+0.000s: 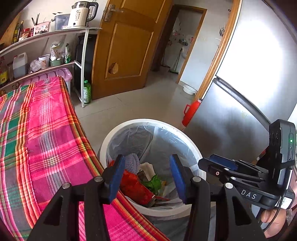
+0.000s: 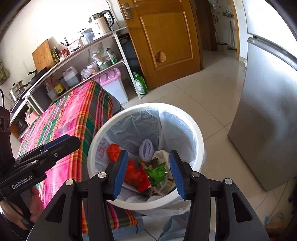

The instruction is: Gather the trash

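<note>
**Both grippers over the bin, nothing in either**

I have my left gripper (image 1: 146, 178) spread wide with nothing between its blue pads, poised above the white trash bin (image 1: 118, 135). My right gripper (image 2: 148, 172) is likewise released and empty, over the same bin. From the left wrist view I can see the right gripper off to the side, and the right wrist view shows the left one low at its left edge.

The trash (image 2: 146, 170) lies at the bottom of the bin's clear liner (image 2: 178, 129): crumpled red wrappers (image 2: 133, 172), a green packet (image 2: 157, 172), a pale purple knobbly ball (image 2: 147, 149) and some white paper.

The bin stands on the tiled floor, touching the corner of a surface draped in a pink plaid cloth (image 1: 42, 133). The silver fridge (image 2: 269, 111) stands near on the other side. Further off are a wooden door (image 2: 167, 42), a green bottle (image 2: 141, 84) at the foot of a white shelf rack (image 1: 83, 66), a kettle (image 1: 81, 14) on its top, and a red flask (image 1: 191, 111) beside the fridge.
</note>
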{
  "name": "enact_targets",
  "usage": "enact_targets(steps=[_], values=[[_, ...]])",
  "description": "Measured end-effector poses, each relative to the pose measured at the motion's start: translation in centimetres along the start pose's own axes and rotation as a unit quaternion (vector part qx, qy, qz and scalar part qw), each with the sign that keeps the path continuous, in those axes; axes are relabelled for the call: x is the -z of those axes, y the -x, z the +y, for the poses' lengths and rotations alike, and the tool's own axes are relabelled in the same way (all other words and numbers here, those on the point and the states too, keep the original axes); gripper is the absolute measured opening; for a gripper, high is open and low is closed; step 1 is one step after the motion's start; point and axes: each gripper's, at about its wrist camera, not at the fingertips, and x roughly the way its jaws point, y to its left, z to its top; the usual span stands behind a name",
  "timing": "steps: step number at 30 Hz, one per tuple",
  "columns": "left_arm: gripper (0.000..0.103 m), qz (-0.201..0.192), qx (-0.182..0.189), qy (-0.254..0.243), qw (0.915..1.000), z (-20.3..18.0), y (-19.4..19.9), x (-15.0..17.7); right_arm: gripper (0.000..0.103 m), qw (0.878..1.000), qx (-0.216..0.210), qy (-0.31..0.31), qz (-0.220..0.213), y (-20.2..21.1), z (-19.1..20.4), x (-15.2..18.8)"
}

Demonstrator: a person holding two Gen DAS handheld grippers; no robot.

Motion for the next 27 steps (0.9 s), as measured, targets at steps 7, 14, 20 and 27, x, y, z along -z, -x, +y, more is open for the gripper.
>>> enact_targets(steps=[7,14,20,27], values=[[0.052,-0.027,-0.003,-0.008,0.9996,0.0,3.2,0.7,0.05,0.999,0.005,0.021,-0.03,3.2,2.1,0.6],[0.054,-0.055,-0.008,-0.013,0.9984,0.0,7.2,1.9,0.052,0.998,0.01,0.05,-0.049,6.4,4.7,2.5],[0.056,-0.065,-0.02,-0.015,0.9976,0.2,10.1,3.6,0.052,0.996,0.007,0.065,-0.06,8.6,6.5,4.7],[0.056,-0.08,-0.035,-0.018,0.9961,-0.3,12.9,5.9,0.052,0.995,0.008,0.077,-0.07,10.6,7.7,7.2]])
